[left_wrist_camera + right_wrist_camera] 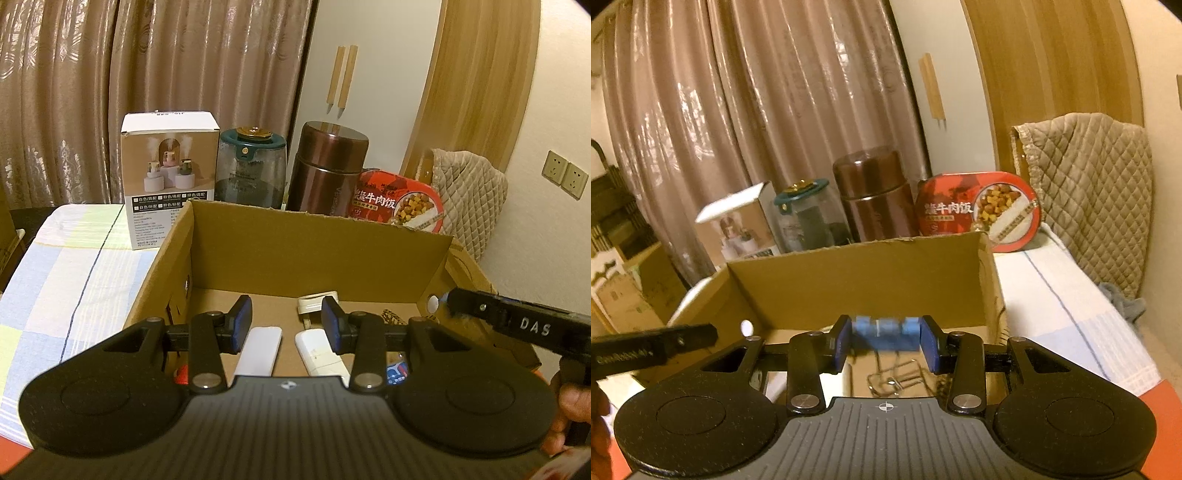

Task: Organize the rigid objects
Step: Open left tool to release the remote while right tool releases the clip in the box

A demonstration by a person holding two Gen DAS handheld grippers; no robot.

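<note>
My right gripper (885,341) clamps a blue block (885,331) over the cardboard box (857,284), wire clip (895,378) below. My left gripper (287,325) holds nothing, jaws apart above white remotes (258,350). At twelve o'clock beyond: brown flask (328,170).

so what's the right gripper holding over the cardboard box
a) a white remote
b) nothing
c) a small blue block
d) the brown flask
c: in the right wrist view the right gripper has its pads pressed on both ends of a small blue block, which hangs above the open cardboard box.
</note>
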